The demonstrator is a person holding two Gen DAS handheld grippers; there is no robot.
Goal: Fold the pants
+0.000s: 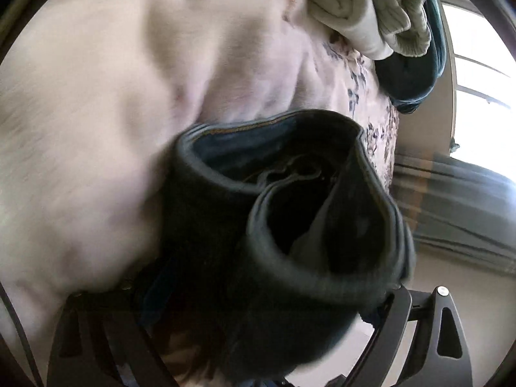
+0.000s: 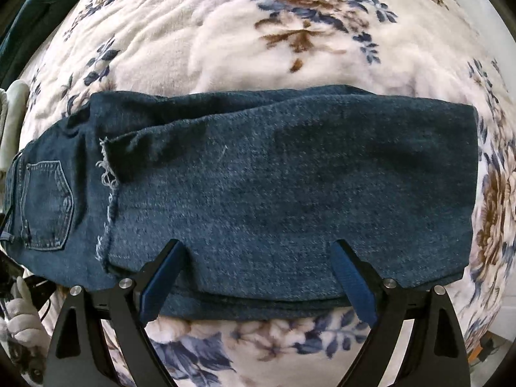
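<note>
Jeans (image 2: 258, 193) lie on floral blanket (image 2: 258, 32), folded lengthwise, legs doubled over; final fold left. My right gripper (image 2: 258, 277) gapes empty above them; left gripper (image 1: 232, 316) wide around waistband.

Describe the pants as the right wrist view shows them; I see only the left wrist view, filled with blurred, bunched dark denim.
Observer: The dark blue denim jeans lie folded flat across the floral plush blanket.
Operator: Locate the pocket.
Observer: The stitched back pocket sits at the left end, facing up.
Operator: Report the right gripper.
Observer: The right gripper hangs over the jeans' near edge, jaws open.
</note>
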